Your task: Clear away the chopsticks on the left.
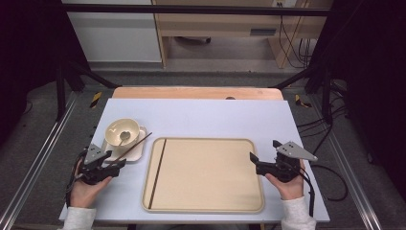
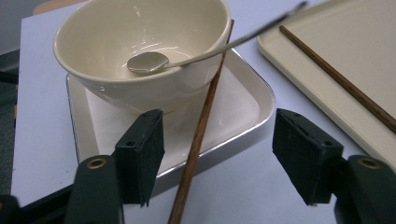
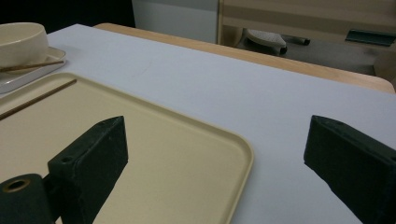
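The left gripper sits low at the near left corner of the table, jaws well apart and pads touching nothing, with a chopstick running up between them, nearer the left pad. No earlier look is to hand, so whether the jaws are moving I cannot tell. The stick is thin, stiff, light wood, probably smooth and apt to roll or pivot under a loose pinch; I judge the best hold is on its near end, where it overhangs the small plate and hangs clear of the table, so the pads can close across it without scraping the rim. It leans on the plate's edge and against the bowl, which looks like glazed ceramic: heavy, slippery, breakable, and easy to nudge. A metal spoon rests in the bowl with its handle crossing above the stick, so a careless lift could tip it out. Just beside the plate lies the tray, holding a second chopstick along its left side. At the tray's right edge the right gripper hovers wide open and empty.
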A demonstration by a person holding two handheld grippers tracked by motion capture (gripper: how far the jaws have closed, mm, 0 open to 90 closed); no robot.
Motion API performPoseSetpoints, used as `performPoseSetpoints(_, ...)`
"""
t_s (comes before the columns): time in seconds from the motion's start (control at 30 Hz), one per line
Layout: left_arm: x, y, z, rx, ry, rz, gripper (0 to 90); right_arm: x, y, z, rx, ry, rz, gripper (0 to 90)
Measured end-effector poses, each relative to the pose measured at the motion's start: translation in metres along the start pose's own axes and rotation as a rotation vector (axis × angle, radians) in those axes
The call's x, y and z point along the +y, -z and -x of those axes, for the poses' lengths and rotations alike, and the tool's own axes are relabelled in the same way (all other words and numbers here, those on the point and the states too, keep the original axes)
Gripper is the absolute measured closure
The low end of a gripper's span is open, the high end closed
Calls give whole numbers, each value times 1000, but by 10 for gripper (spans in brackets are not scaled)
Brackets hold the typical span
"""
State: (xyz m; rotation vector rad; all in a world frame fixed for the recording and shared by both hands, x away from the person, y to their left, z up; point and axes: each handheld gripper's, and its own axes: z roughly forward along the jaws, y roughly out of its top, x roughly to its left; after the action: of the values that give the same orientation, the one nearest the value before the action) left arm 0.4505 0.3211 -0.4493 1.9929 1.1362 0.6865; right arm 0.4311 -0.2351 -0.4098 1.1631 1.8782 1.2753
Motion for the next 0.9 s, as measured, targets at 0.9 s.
performPoseSetpoints(0.9,0,-31,-14,-27,25,-81,706,0,-3,-3,0,16,-12,66)
